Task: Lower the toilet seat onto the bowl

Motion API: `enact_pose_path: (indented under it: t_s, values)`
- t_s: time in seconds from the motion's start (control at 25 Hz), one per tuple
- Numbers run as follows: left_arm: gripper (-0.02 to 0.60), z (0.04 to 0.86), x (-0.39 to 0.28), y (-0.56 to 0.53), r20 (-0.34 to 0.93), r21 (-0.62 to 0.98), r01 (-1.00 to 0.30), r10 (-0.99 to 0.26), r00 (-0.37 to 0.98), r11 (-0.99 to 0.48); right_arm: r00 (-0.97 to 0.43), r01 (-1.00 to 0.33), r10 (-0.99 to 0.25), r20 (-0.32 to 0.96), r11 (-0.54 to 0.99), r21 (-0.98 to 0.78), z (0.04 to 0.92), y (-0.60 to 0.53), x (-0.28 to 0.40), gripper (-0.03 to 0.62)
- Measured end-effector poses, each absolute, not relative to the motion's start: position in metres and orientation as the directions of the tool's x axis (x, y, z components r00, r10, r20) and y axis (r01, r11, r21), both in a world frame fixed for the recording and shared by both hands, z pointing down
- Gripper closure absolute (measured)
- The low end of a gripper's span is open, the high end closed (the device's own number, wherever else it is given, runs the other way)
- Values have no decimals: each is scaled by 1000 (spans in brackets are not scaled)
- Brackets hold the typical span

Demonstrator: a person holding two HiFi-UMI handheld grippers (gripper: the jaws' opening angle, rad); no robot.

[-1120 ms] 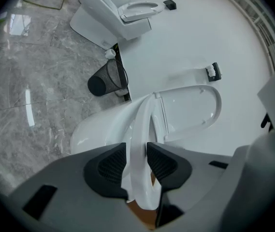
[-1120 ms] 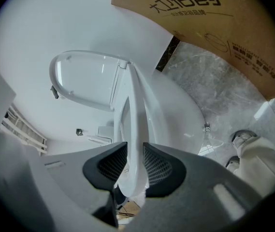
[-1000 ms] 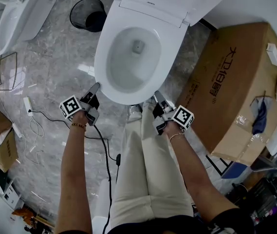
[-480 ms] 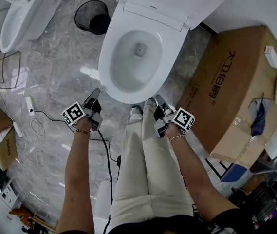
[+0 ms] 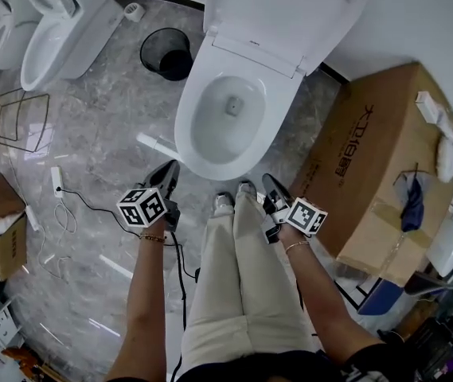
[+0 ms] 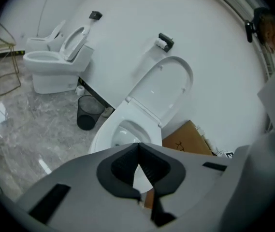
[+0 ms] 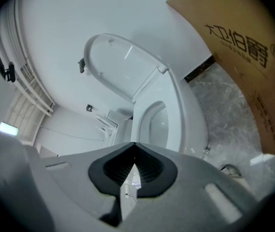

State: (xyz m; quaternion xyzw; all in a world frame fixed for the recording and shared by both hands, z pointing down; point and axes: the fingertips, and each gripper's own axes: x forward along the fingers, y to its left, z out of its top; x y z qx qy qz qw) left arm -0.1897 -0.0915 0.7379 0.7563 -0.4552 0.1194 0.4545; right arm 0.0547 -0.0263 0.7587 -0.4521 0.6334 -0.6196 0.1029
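The toilet seat stands raised at the top centre of the head view, leaning back toward the wall above the open bowl. Its hinge lies along the bowl's far edge and its free end reaches the top edge of the frame. Its long axis therefore runs up and slightly right in the frame, in line with the bowl's own length. Whether a separate lid lies behind it cannot be told. Both tools sit below the bowl's front rim, clear of it, with the whole bowl between them and the seat. The left hand-held gripper is at lower left of the rim; its jaws have just been closing and now meet pad to pad with nothing between them. The right hand-held gripper is at lower right of the rim, also pressed together and empty. Each of the 2 gripper views looks up the bowl toward the upright seat. The right one looks slightly nearer, since the seat tilts to that side. The next move probably calls for a long reach over the bowl to the seat's upper edge.
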Motion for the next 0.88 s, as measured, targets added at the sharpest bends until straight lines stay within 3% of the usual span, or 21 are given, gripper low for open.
enact_pose_path:
  t_s: [0.36,0.88]
  values:
    - [578,643,-197,-64,555,531,-827,-660,506,-187,-546,-591,-702,457,-64,-804,677,-16,79,589]
    - [578,533,-184,-39,493,414,-879,-753,436,-238,-583,-689,-696,418,151,-709,565,-24,84,589]
